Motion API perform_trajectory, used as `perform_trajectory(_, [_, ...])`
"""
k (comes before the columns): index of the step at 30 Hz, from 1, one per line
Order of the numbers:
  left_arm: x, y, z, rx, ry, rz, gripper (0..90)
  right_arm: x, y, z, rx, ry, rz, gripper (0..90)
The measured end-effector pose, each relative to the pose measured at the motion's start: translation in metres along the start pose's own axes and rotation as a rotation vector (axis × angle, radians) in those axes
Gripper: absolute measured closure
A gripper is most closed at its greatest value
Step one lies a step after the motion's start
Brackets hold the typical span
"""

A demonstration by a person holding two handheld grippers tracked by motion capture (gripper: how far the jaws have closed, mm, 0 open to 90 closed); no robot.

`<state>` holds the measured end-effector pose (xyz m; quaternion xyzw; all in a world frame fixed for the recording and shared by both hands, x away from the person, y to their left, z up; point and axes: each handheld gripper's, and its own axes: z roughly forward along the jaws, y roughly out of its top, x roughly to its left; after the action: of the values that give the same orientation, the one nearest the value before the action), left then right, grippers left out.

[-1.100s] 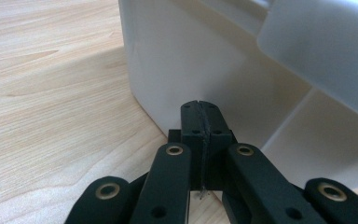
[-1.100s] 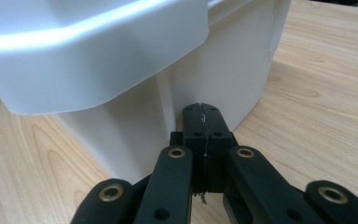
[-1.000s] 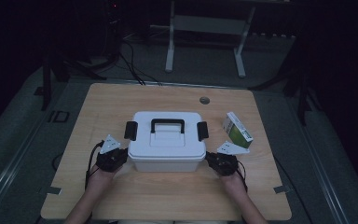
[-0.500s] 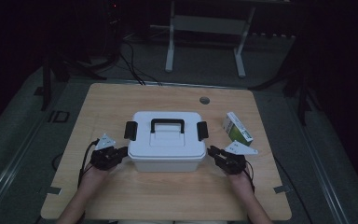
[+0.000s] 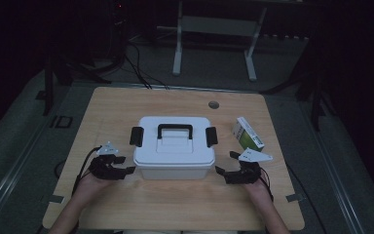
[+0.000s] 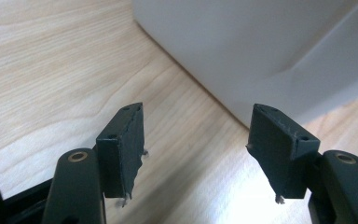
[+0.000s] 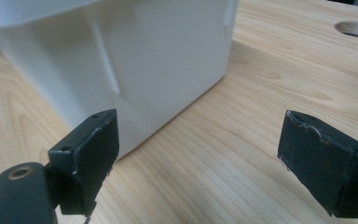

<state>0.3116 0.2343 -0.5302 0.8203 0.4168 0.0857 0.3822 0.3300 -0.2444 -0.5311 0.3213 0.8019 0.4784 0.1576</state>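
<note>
A white lidded box [image 5: 173,156] with a black handle [image 5: 175,129] and two black side latches stands mid-table. My left gripper [image 5: 125,165] lies just off the box's left side, pointing at it. Its jaws have just been opening, with only bare wood between them. In the left gripper view the left gripper [image 6: 196,121] is open, and the box wall [image 6: 261,46] is close ahead. My right gripper [image 5: 226,164] sits off the box's right side, and its jaws have also just been opening. In the right gripper view the right gripper [image 7: 200,119] gapes wide, with the box corner [image 7: 144,60] ahead on the left.
A small green and white carton [image 5: 248,134] lies right of the box, just beyond my right gripper. A round cable hole [image 5: 214,104] sits near the table's far edge; this hole [image 7: 356,29] also appears in the right gripper view. Bare wood lies along the table's front edge [image 5: 175,214].
Both grippers have drawn back a little from the box's sides, the left one leftward and the right one rightward. Both pairs of jaws went from shut to open. The box has stayed put.
</note>
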Motion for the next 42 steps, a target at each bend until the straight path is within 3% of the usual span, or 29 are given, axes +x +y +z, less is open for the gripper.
perform_trajectory(4, [0.004,0.0,-0.009,0.048,0.0,0.019,36.4,-0.003,-0.005,-0.001,0.008,0.032,-0.012,12.5])
perform_trajectory(17, [0.002,0.005,-0.02,0.168,0.001,0.095,36.5,-0.005,-0.012,-0.008,0.019,0.049,0.008,13.2])
perform_trajectory(19, [0.002,0.006,-0.02,0.223,0.007,0.119,36.5,-0.004,-0.013,-0.007,0.021,0.052,0.009,13.1])
perform_trajectory(25, [0.003,0.011,-0.024,0.302,0.019,0.139,36.5,-0.003,-0.014,-0.007,0.031,0.059,0.008,13.0])
perform_trajectory(31, [0.005,0.015,-0.029,0.368,-0.012,0.161,37.6,-0.003,-0.015,-0.007,0.026,0.062,0.011,13.0])
perform_trajectory(32, [0.004,0.015,-0.03,0.404,-0.027,0.173,37.6,-0.003,-0.015,-0.007,0.026,0.064,0.008,13.0])
perform_trajectory(36, [0.004,0.018,-0.033,0.456,-0.055,0.19,37.6,-0.003,-0.015,-0.007,0.025,0.066,0.008,12.6])
perform_trajectory(42, [0.001,0.021,-0.034,0.53,-0.061,0.233,37.4,-0.003,-0.015,-0.007,0.024,0.062,0.01,12.4])
